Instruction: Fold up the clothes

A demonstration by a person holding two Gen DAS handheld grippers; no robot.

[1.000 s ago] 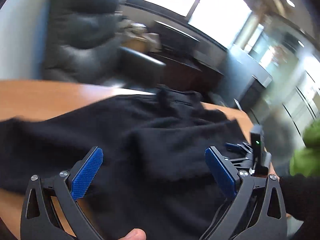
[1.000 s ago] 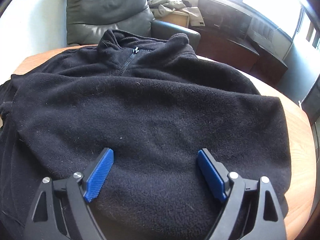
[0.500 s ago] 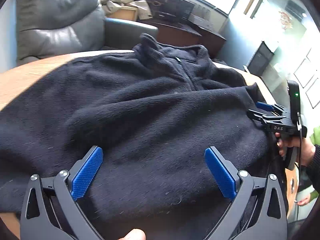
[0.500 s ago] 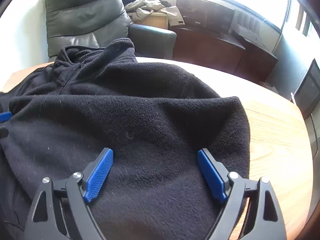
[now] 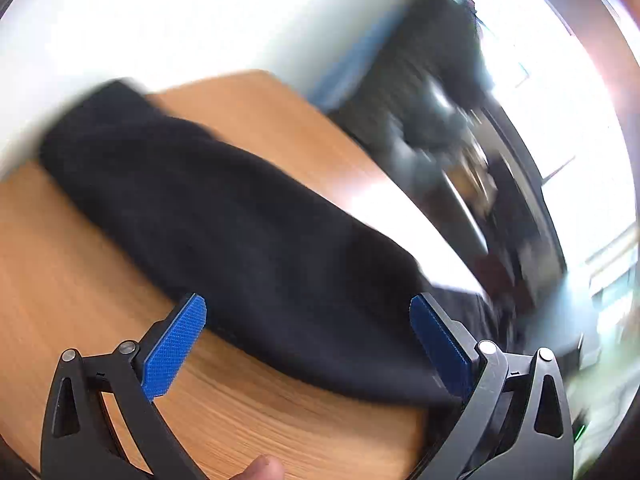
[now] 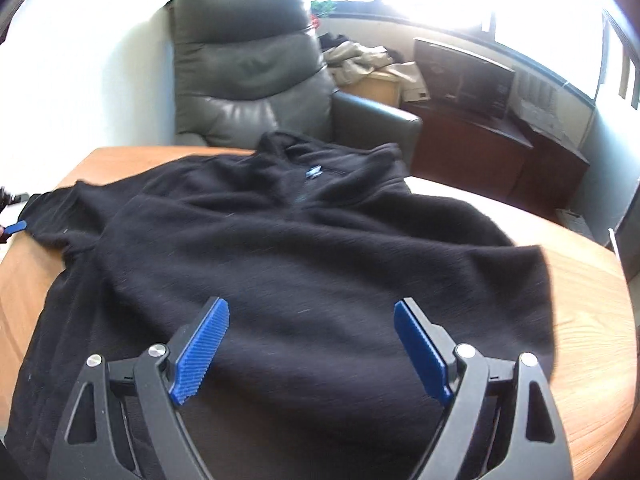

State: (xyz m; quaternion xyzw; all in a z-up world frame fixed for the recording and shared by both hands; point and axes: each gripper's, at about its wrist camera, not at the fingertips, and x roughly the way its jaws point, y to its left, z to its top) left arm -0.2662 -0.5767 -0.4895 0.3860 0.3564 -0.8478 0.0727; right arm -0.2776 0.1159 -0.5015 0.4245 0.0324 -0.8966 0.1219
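Note:
A black fleece pullover [image 6: 304, 264] lies spread on the round wooden table [image 6: 592, 344], collar and zip toward the far side. My right gripper [image 6: 310, 344] is open and empty, hovering over the lower front of the fleece. My left gripper [image 5: 308, 344] is open and empty, over a long black sleeve [image 5: 224, 216] that stretches away across the table [image 5: 72, 280]; that view is blurred. One blue fingertip of the left gripper [image 6: 16, 227] shows at the left edge of the right wrist view, beside the sleeve cuff.
A grey leather armchair [image 6: 248, 76] stands just behind the table. A dark wooden cabinet [image 6: 480, 140] with a box and heaped clothes [image 6: 368, 60] stands by the windows at the back right. The table edge curves round at the right.
My left gripper has swung left from the fleece body to the sleeve at the table's left side. My right gripper has pulled back, so more of the fleece and the table show.

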